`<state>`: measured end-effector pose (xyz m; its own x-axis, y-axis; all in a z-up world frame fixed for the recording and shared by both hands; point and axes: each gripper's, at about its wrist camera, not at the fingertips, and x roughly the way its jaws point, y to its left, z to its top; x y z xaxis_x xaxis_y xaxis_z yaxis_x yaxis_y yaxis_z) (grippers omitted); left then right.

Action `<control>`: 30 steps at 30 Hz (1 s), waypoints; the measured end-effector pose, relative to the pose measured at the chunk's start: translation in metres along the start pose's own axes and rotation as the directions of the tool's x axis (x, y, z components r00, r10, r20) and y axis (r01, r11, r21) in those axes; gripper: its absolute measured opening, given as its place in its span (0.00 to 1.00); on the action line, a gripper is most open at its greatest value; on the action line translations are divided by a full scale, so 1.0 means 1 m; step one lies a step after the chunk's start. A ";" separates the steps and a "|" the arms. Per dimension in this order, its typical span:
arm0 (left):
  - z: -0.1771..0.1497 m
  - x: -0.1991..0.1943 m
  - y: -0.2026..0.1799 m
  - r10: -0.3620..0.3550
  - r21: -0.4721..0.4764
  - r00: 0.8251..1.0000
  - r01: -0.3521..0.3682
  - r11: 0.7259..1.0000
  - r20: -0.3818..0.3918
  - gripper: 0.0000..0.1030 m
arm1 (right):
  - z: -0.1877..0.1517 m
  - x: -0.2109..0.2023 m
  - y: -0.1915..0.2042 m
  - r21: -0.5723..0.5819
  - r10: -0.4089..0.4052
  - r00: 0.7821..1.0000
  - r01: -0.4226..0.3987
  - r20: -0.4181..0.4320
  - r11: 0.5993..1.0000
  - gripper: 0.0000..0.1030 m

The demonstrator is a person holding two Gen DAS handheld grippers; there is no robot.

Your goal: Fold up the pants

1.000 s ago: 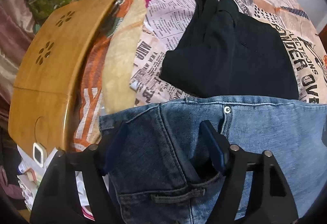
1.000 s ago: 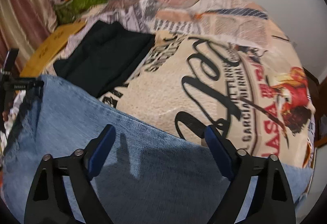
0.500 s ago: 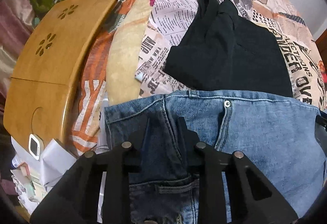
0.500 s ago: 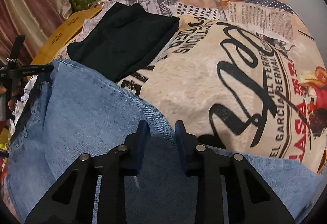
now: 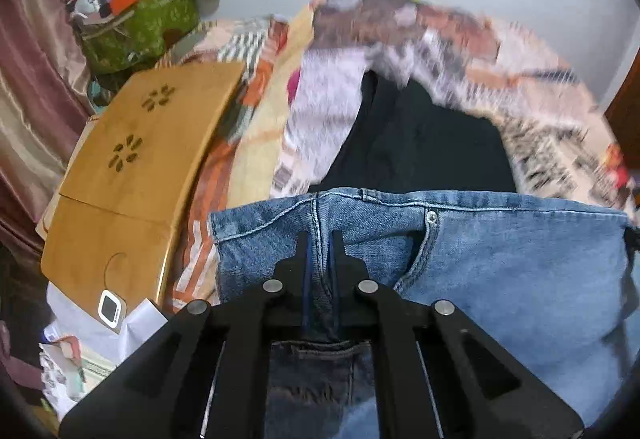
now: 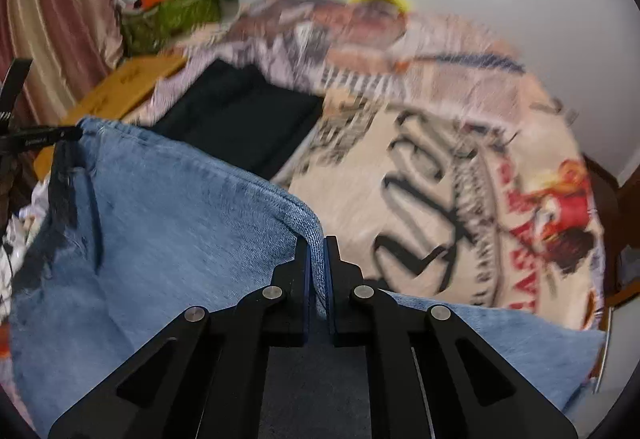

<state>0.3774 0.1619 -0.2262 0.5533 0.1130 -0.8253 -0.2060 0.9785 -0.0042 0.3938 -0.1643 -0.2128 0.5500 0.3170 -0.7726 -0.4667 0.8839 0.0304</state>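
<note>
The blue jeans (image 5: 500, 271) hang stretched between both grippers, lifted off the bed. My left gripper (image 5: 320, 239) is shut on the waistband seam near the belt loop. My right gripper (image 6: 316, 243) is shut on a folded edge of the jeans (image 6: 168, 223). The left gripper also shows at the left edge of the right wrist view (image 6: 36, 139), holding the far end of the jeans.
A folded black garment (image 5: 416, 143) lies on the newspaper-print bedspread (image 6: 440, 167) just beyond the jeans. A wooden lap table (image 5: 132, 175) stands to the left, a green bag (image 5: 140, 19) with clutter behind it. A white wall lies beyond.
Both grippers went from open to shut on the jeans, then lifted them; the view now tilts up and the background is blurred by motion.
</note>
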 end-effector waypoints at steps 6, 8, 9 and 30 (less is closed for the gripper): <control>-0.009 -0.041 0.000 -0.017 0.011 0.999 0.016 1.000 0.051 0.06 | -0.005 -0.048 0.011 0.003 0.009 0.998 -0.009 0.055 1.000 0.05; -0.020 -0.054 0.005 -0.027 0.002 0.998 0.027 1.000 0.053 0.06 | -0.015 -0.058 0.022 -0.012 0.011 0.998 -0.010 0.054 1.000 0.05; -0.025 -0.058 0.008 -0.032 -0.003 0.998 0.033 0.999 0.052 0.06 | -0.020 -0.064 0.026 -0.020 0.011 0.998 -0.010 0.054 1.000 0.05; -0.151 -0.125 0.048 -0.017 -0.014 0.999 0.017 1.000 0.037 0.02 | -0.131 -0.113 0.091 0.052 0.087 0.996 -0.085 -0.034 0.995 0.05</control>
<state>0.1761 0.1687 -0.2082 0.5863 0.1028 -0.8036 -0.2073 0.9779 -0.0262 0.1987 -0.1643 -0.2060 0.4832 0.3808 -0.7883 -0.4754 0.8702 0.1290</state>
